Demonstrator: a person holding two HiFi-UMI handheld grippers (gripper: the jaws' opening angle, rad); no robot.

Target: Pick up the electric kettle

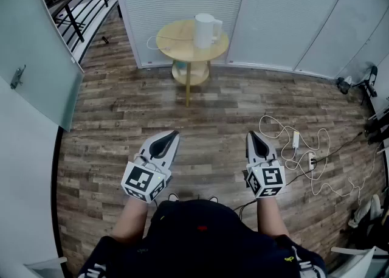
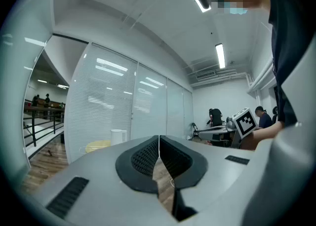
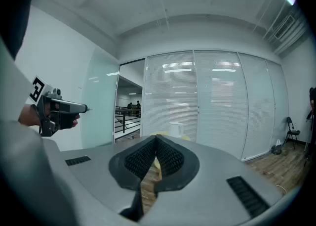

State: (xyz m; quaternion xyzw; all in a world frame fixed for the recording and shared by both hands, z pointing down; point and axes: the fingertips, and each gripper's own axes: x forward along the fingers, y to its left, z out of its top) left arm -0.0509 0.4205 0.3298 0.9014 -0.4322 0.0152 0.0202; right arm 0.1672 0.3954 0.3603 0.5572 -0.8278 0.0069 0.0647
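Note:
A white electric kettle point(image 1: 206, 30) stands upright on a small round yellow table point(image 1: 176, 42) against the blinds at the far side of the room. It also shows small and distant as the kettle point(image 2: 118, 136) in the left gripper view and the kettle point(image 3: 176, 128) in the right gripper view. My left gripper point(image 1: 175, 133) and right gripper point(image 1: 250, 134) are held side by side close to my body, far short of the table. Both point level toward it. Both are shut with nothing between the jaws.
A white cord point(image 1: 159, 42) runs from the kettle across the tabletop. The table has a lower shelf point(image 1: 189, 73). A tangle of white cable and a power strip point(image 1: 302, 155) lies on the wood floor at right. Glass partitions and a railing point(image 1: 79, 9) stand at left.

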